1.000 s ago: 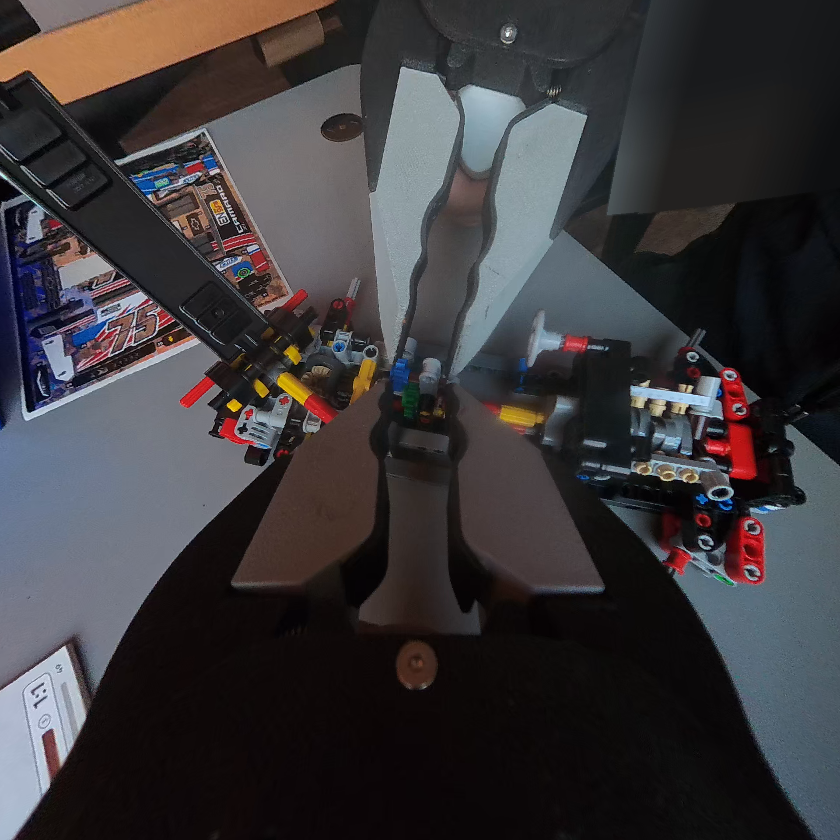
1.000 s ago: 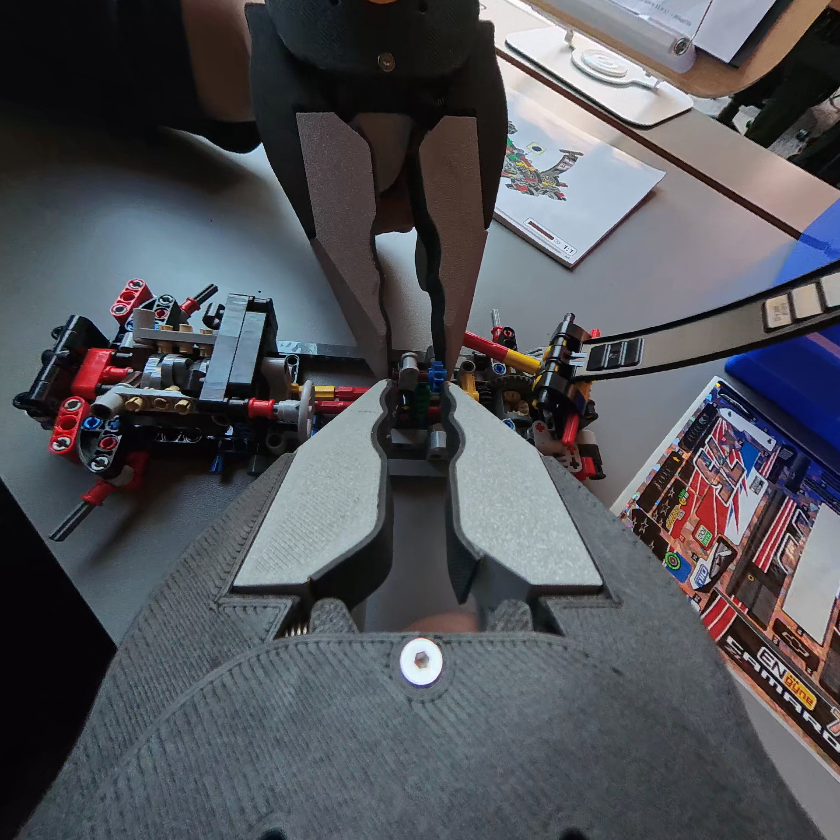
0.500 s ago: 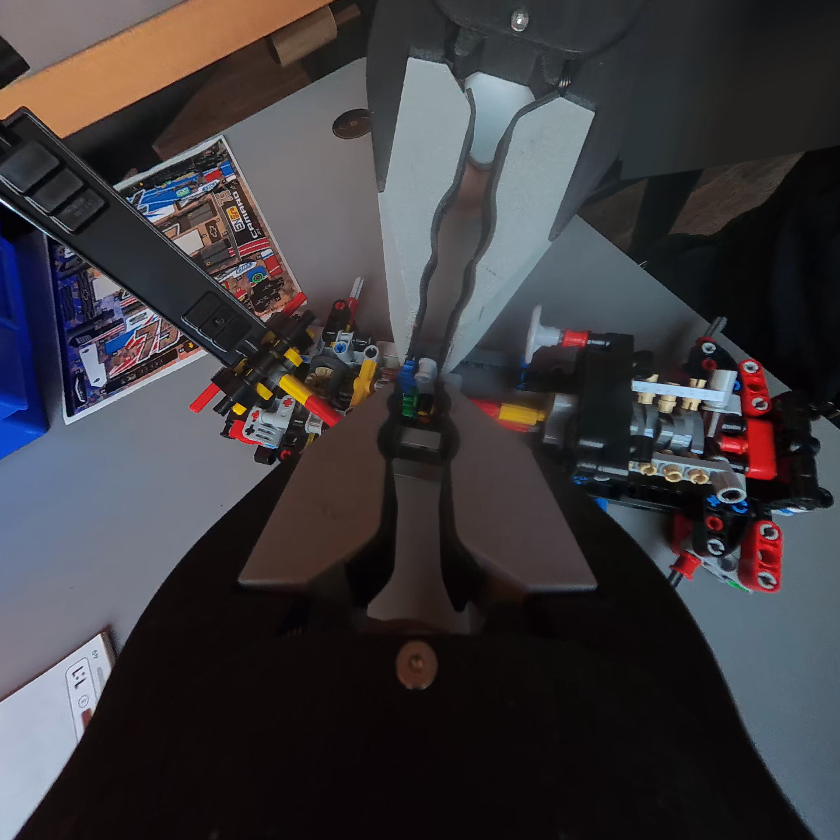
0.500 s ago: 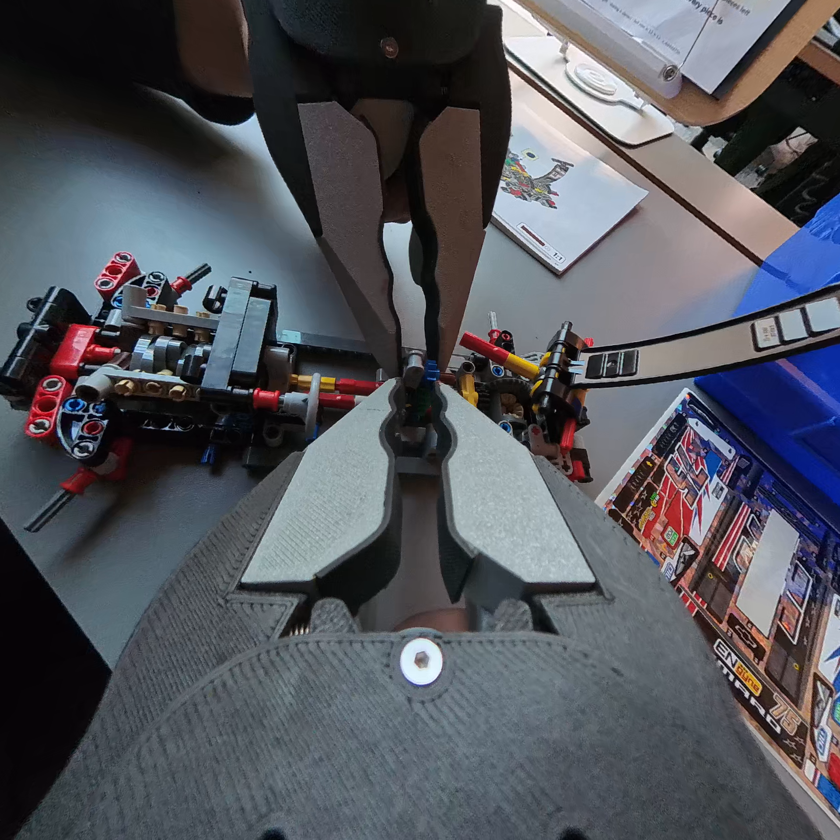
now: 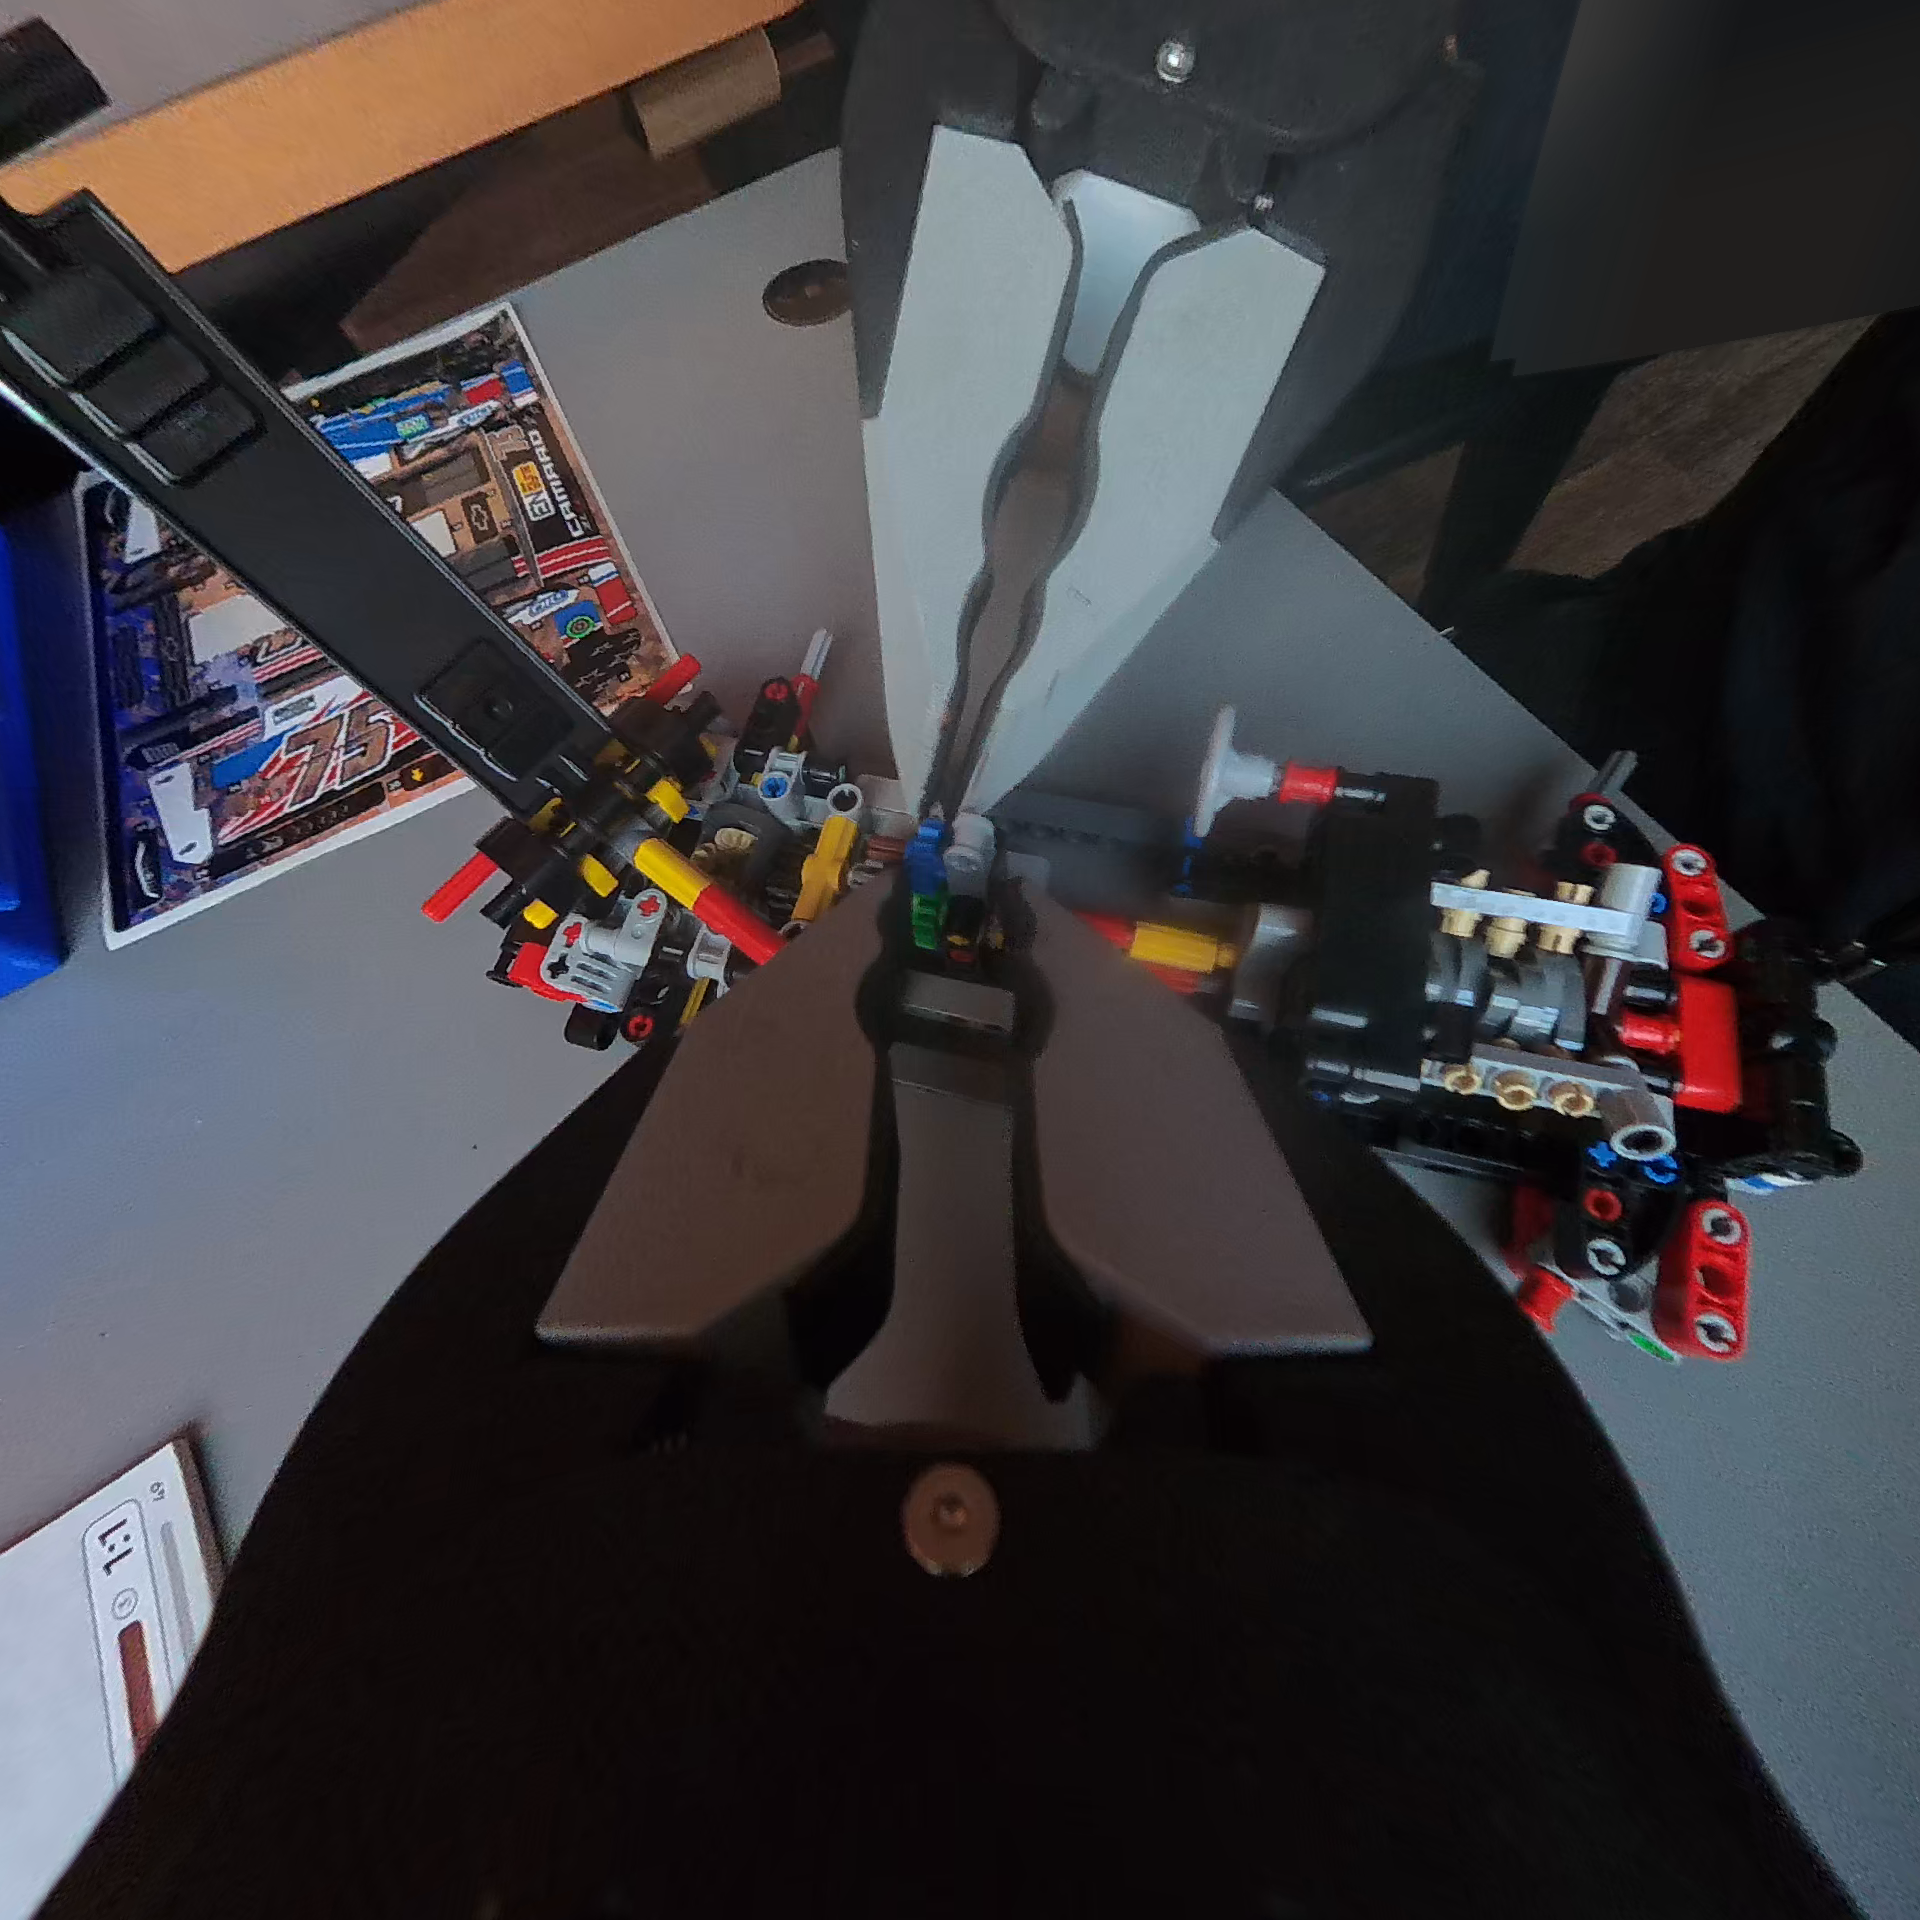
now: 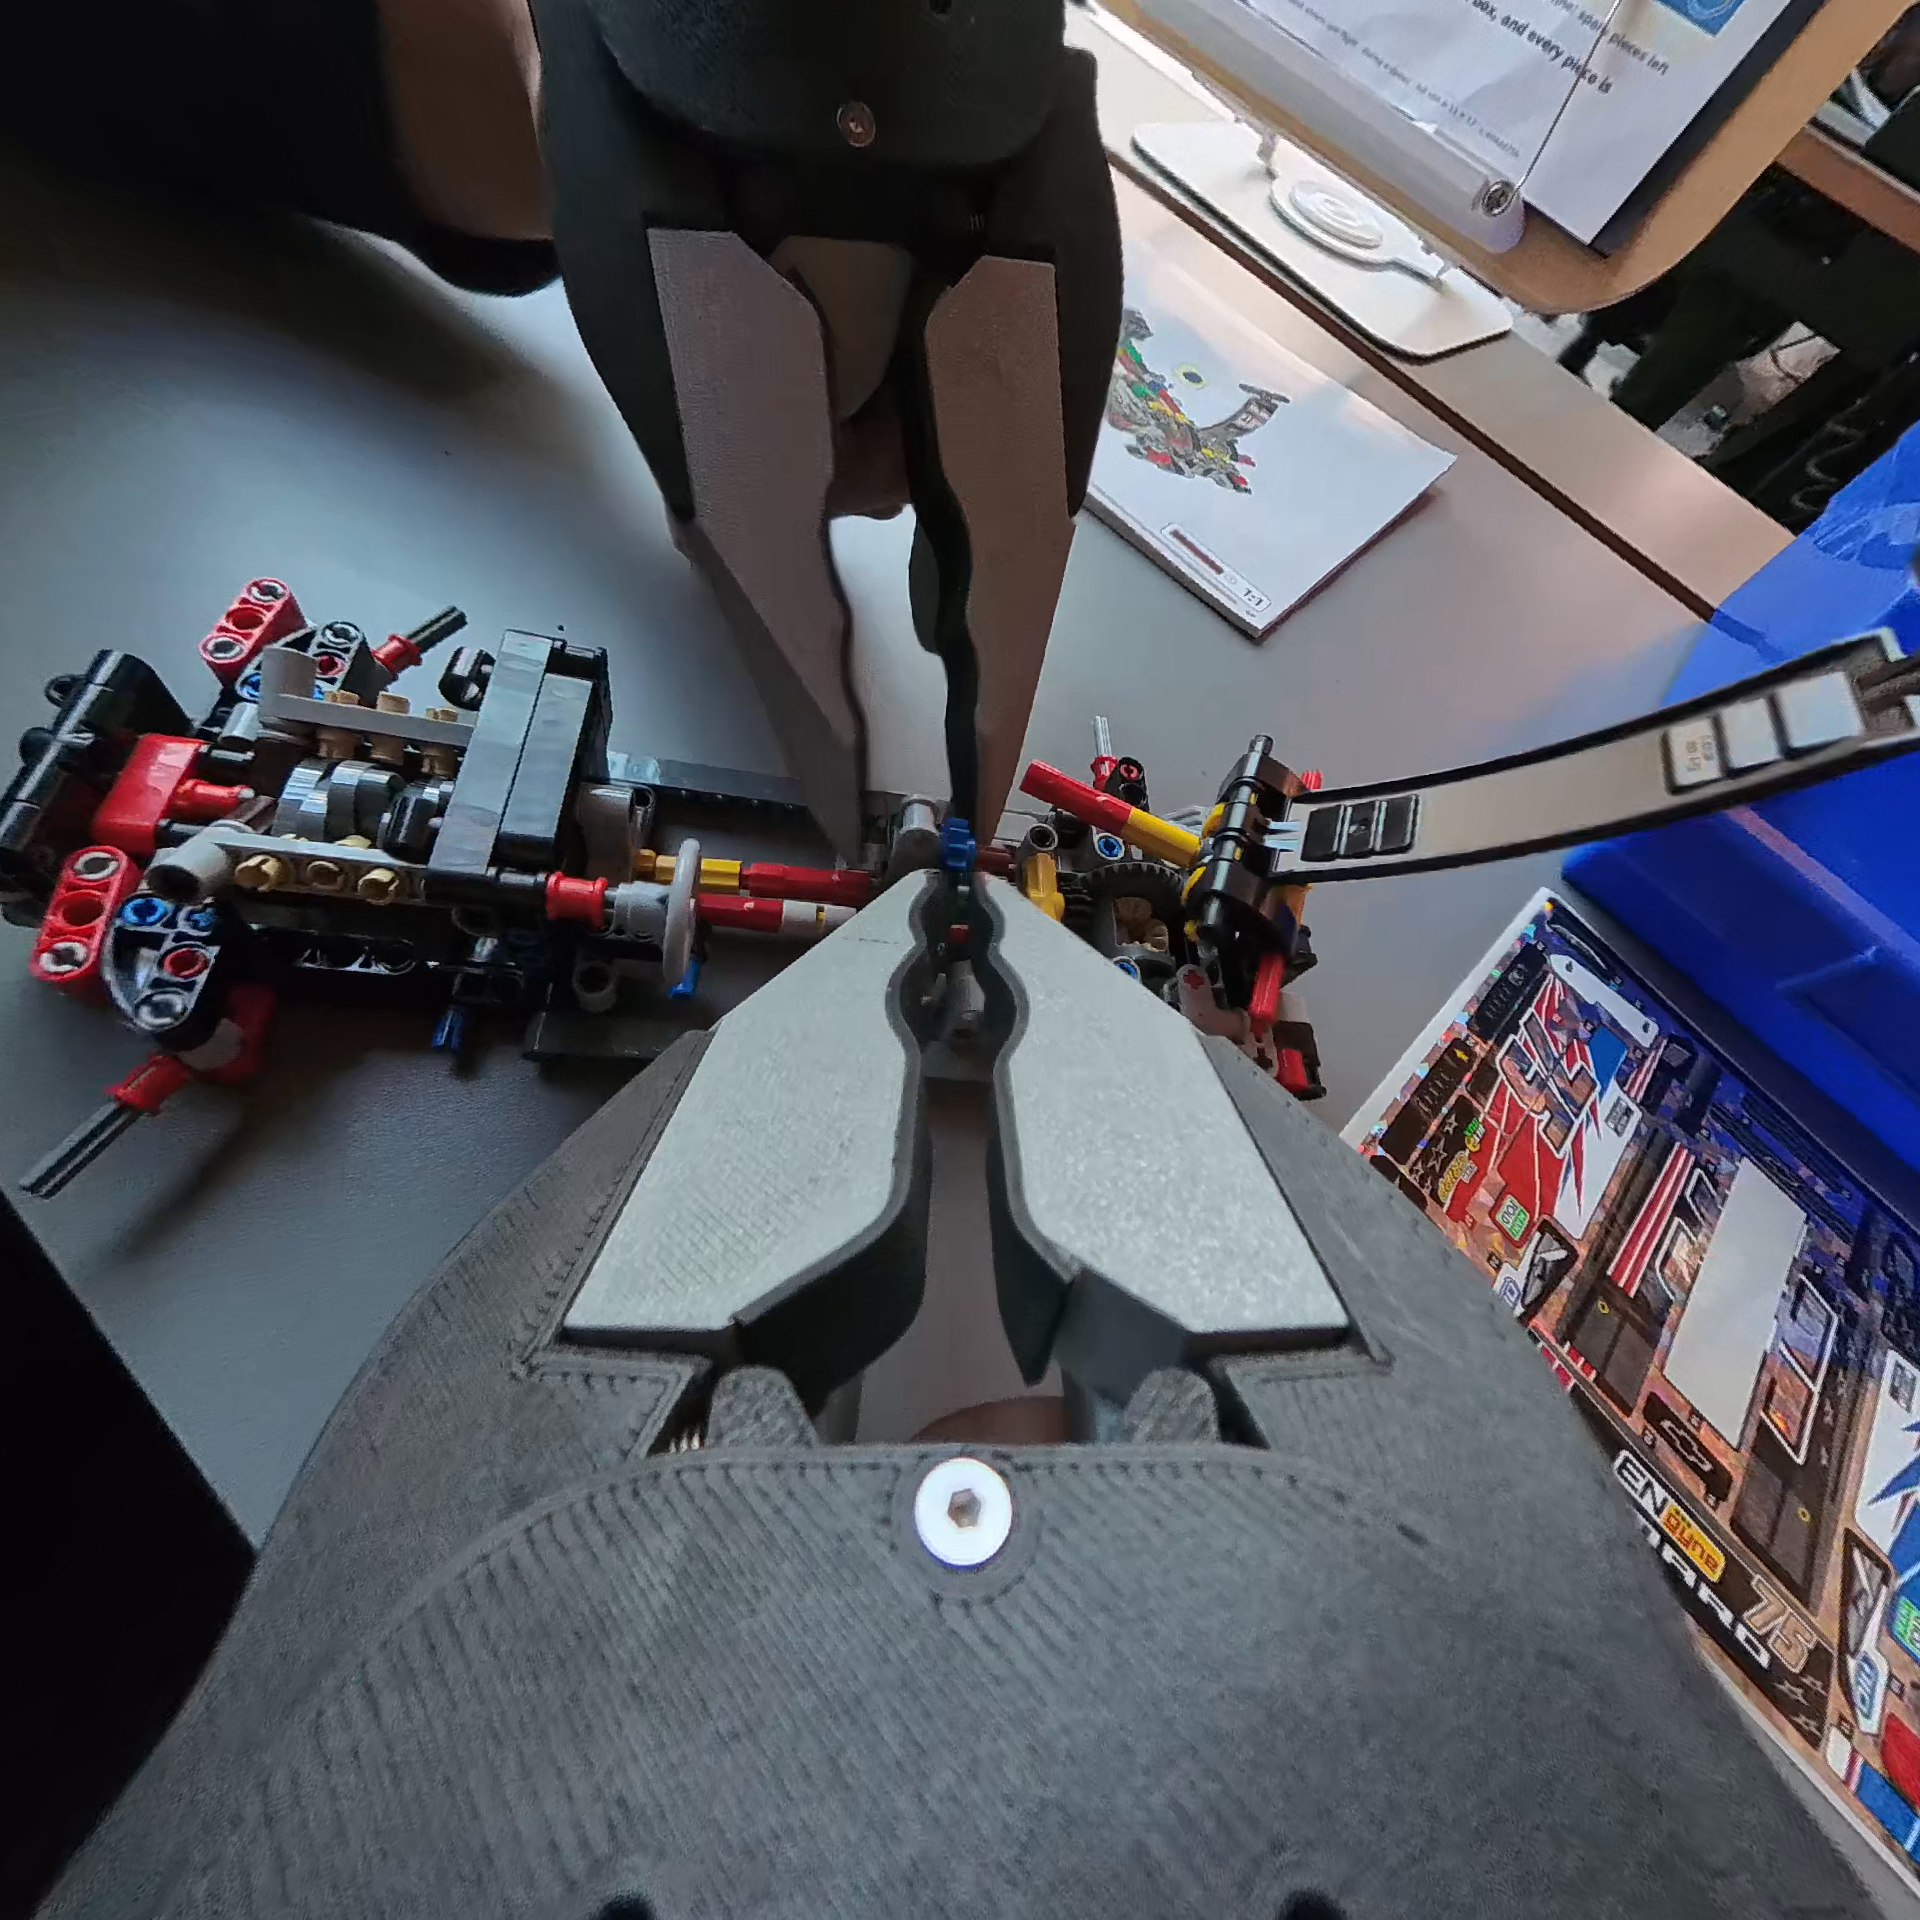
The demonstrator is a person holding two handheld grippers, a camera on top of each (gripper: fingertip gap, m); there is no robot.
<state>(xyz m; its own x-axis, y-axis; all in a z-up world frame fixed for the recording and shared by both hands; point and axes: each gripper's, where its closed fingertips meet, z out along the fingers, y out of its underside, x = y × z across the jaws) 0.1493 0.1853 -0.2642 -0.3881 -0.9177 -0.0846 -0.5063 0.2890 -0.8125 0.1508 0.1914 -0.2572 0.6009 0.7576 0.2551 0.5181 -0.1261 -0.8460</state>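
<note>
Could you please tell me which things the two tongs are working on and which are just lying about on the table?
In hand:
- left tongs and right tongs, facing each other
- multicoloured plastic brick model, gripped at its middle section

Lying about:
- colourful printed sticker sheet
- white instruction booklet
- blue plastic bin

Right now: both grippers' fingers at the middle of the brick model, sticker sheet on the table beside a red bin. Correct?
Not quite: the bin is blue, not red, as the right wrist view shows. The rest holds: the fingers of the left gripper and right gripper are at the middle of the brick model, and the sticker sheet lies on the table beside that bin.
</note>
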